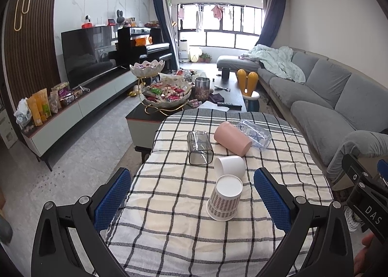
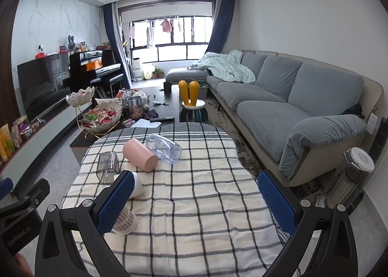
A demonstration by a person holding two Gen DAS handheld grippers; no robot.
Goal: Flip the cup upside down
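A plaid paper cup (image 1: 224,198) stands upside down on the checked tablecloth (image 1: 169,228), between the fingers of my open left gripper (image 1: 192,198) and a little ahead of them. Behind it lie on their sides a white cup (image 1: 230,165), a pink cup (image 1: 232,138), a smoky clear square cup (image 1: 200,147) and a clear plastic cup (image 1: 253,134). My right gripper (image 2: 196,200) is open and empty over the cloth (image 2: 194,216); its left finger (image 2: 116,201) hides part of the plaid cup (image 2: 125,221) and white cup (image 2: 137,186). The pink cup (image 2: 140,157) lies beyond.
A dark coffee table (image 1: 232,94) with candy bowls (image 1: 167,97) stands behind the table. A grey sofa (image 2: 291,107) runs along the right, a TV cabinet (image 1: 80,105) along the left. A heater (image 2: 349,180) stands on the floor at right.
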